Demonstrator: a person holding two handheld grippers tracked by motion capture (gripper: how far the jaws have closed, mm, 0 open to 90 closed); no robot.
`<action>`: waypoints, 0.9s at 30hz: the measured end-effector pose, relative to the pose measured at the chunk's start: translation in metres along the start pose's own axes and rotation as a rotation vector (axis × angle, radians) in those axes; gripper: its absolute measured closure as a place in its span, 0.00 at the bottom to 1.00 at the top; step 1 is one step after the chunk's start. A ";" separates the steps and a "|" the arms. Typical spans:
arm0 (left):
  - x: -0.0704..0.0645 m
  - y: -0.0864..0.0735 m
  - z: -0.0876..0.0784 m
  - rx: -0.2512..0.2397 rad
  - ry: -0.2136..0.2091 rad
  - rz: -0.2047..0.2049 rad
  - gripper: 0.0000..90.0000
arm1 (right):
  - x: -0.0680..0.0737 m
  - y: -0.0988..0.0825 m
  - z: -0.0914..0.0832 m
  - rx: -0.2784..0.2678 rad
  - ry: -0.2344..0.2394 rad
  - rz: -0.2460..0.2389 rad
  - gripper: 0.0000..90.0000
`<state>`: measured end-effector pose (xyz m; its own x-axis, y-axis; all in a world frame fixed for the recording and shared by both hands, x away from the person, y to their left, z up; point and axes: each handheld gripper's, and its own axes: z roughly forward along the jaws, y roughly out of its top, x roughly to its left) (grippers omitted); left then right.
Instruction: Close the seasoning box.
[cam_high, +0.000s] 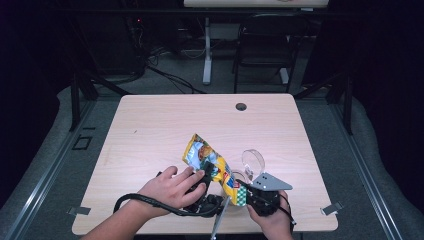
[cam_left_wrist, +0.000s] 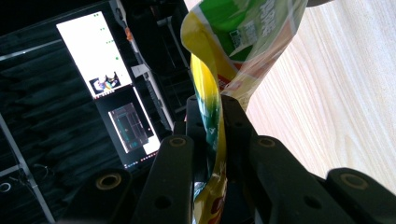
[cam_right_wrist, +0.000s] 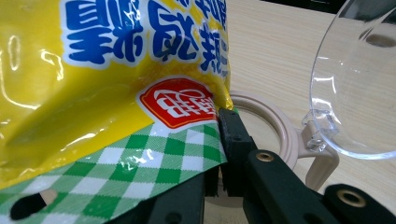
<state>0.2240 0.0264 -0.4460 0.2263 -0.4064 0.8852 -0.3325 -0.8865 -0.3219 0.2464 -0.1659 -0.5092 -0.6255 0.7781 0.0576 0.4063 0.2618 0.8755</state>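
A yellow snack bag (cam_high: 210, 162) with a green-checked end hangs tilted above the table's front, stretched between both grippers. My left gripper (cam_high: 204, 179) is shut on one edge of the bag (cam_left_wrist: 243, 37), with its jaws (cam_left_wrist: 211, 106) pinching the yellow film. My right gripper (cam_high: 244, 195) is shut on the green-checked end of the bag (cam_right_wrist: 93, 93); one fingertip (cam_right_wrist: 232, 128) shows, and the other is hidden behind the film. Just beyond the bag stands a beige round container (cam_right_wrist: 275, 123) with its clear hinged lid (cam_right_wrist: 355, 84) raised, seen from above as the lid (cam_high: 253, 161).
The light wooden table (cam_high: 150, 125) has a cable hole (cam_high: 241, 106) near its far edge. A black chair (cam_high: 265, 40) and a desk leg (cam_high: 207, 55) stand beyond it. Lit monitors (cam_left_wrist: 93, 51) glow in the dark background.
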 end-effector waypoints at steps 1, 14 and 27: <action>0.000 0.000 0.000 0.000 0.000 0.000 0.93 | 0.000 0.000 0.000 0.000 0.000 0.001 0.97; 0.000 0.000 0.000 0.002 -0.001 0.000 0.93 | 0.001 0.000 0.001 0.005 0.006 0.004 0.97; 0.001 0.000 0.000 0.002 -0.003 0.006 0.93 | 0.001 0.000 0.001 0.009 0.006 0.001 0.97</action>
<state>0.2243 0.0256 -0.4450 0.2267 -0.4127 0.8822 -0.3318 -0.8843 -0.3284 0.2465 -0.1650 -0.5095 -0.6293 0.7747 0.0612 0.4129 0.2666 0.8709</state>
